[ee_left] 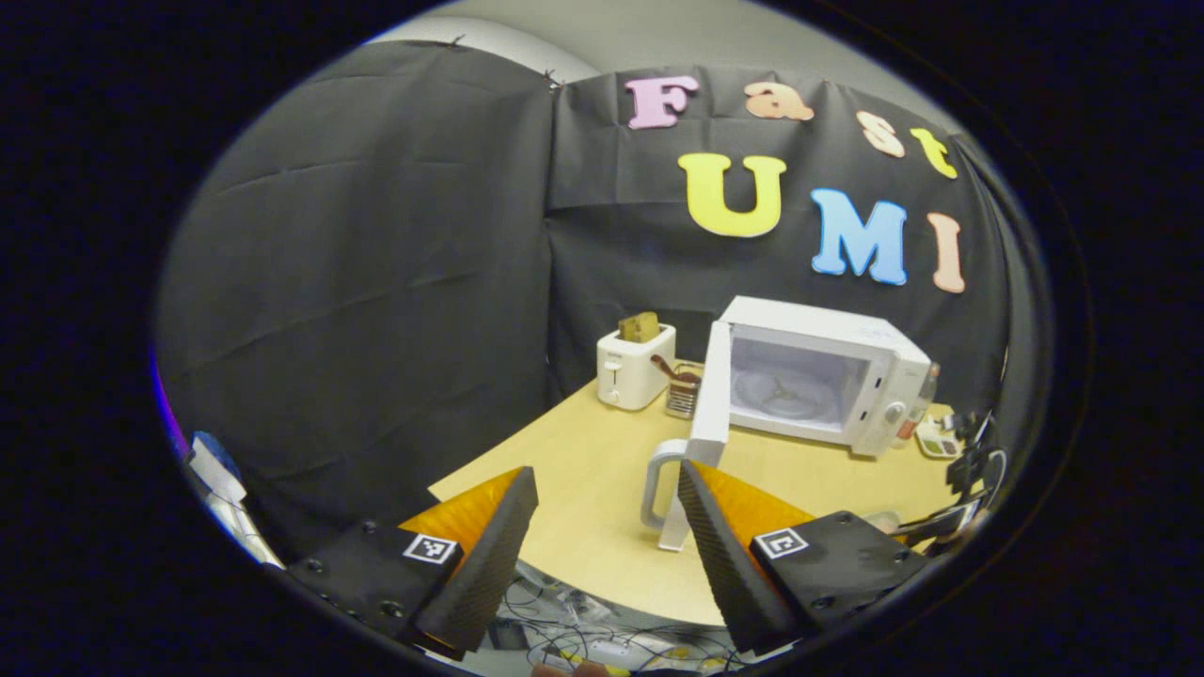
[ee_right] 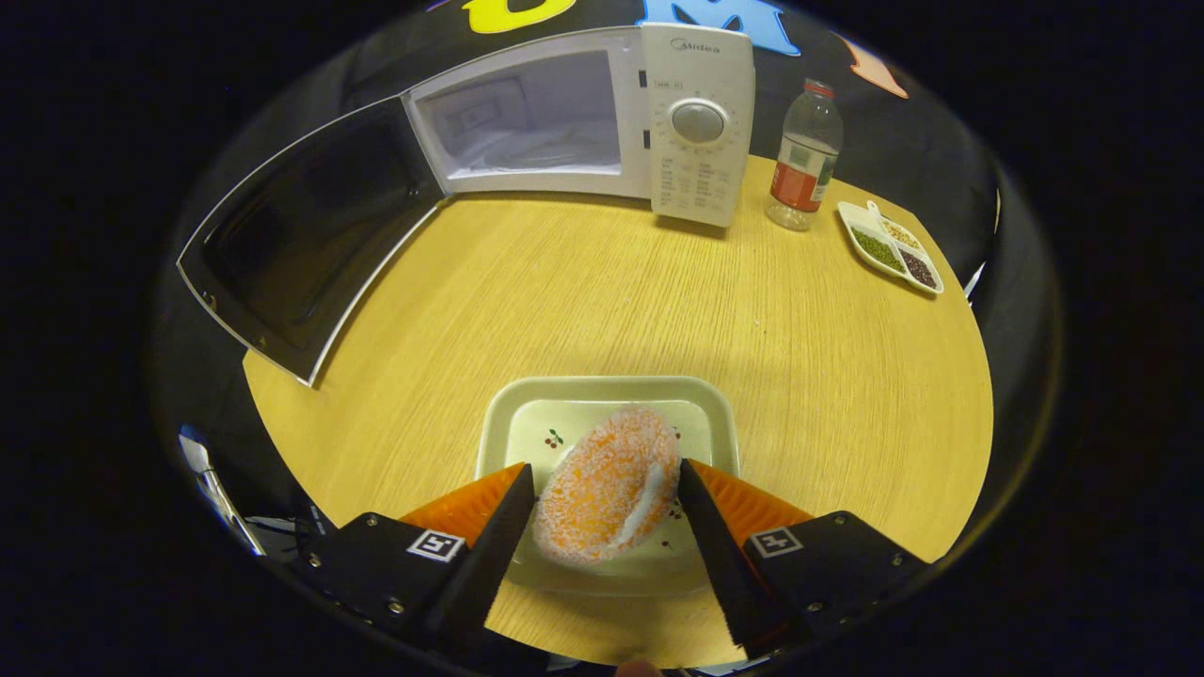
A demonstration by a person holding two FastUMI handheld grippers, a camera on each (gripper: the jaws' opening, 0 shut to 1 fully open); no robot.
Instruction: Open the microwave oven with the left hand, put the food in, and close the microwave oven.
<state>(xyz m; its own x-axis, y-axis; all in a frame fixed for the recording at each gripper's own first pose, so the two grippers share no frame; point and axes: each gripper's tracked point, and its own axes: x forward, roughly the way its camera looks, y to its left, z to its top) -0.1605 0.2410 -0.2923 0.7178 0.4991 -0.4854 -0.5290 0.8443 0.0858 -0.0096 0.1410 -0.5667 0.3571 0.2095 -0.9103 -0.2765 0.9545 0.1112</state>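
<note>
Two claws: left claw (ee_left: 607, 512) spread, empty; right claw (ee_right: 607, 512) flanks sugary oval doughnut (ee_right: 607, 484), grip unclear.

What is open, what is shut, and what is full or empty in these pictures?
microwave door: swung wide open.
microwave: cavity empty, no food inside.
food: on the plate, between the right gripper's fingers.
plate: flat on the table.
bottle: upright, cap on.
toaster: bread sticking up from the slot.
left gripper: open, holding nothing.
right gripper: around the food; grip unclear.
</note>
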